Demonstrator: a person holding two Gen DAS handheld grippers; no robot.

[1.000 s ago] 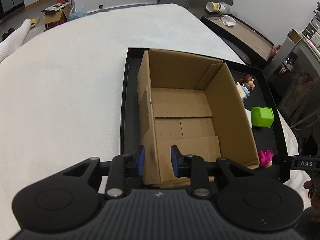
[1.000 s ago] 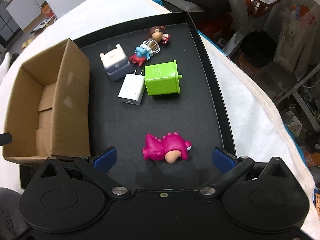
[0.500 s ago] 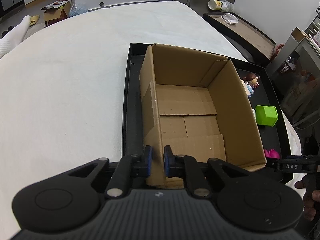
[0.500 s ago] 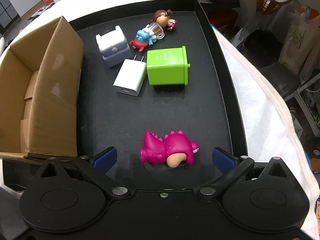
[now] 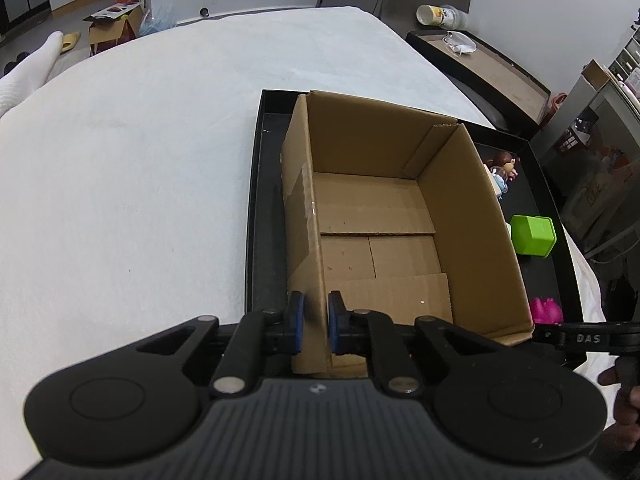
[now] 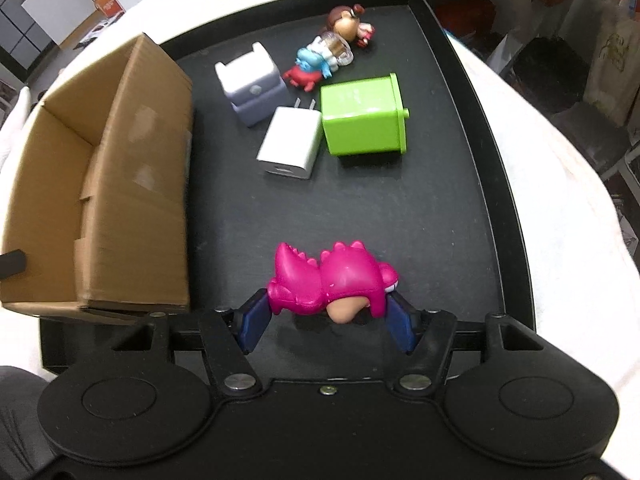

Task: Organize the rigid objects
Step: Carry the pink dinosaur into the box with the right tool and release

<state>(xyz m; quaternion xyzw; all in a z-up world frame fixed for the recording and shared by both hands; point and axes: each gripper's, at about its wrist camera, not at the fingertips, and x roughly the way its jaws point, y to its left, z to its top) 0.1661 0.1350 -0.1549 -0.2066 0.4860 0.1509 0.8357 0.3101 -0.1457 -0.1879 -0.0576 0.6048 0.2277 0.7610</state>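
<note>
An open cardboard box (image 5: 384, 216) stands on a black tray (image 5: 256, 208). My left gripper (image 5: 314, 326) is shut on the box's near left wall. In the right wrist view the box (image 6: 132, 184) is at the left. A pink dinosaur toy (image 6: 332, 276) lies on the tray (image 6: 500, 184), and my right gripper (image 6: 326, 316) is closed on it, one pad on each side. Farther back lie a green cube (image 6: 364, 120), a white charger (image 6: 290, 144), a pale purple block (image 6: 250, 82) and two small figurines (image 6: 332, 54).
The tray sits on a white padded surface (image 5: 128, 160). A dark side table (image 5: 480, 68) with a bottle stands at the far right. Bags and a basket crowd the floor at the right (image 6: 580, 40).
My left gripper closed onto the box wall. My right gripper moved forward and its jaws closed in around the pink dinosaur.
</note>
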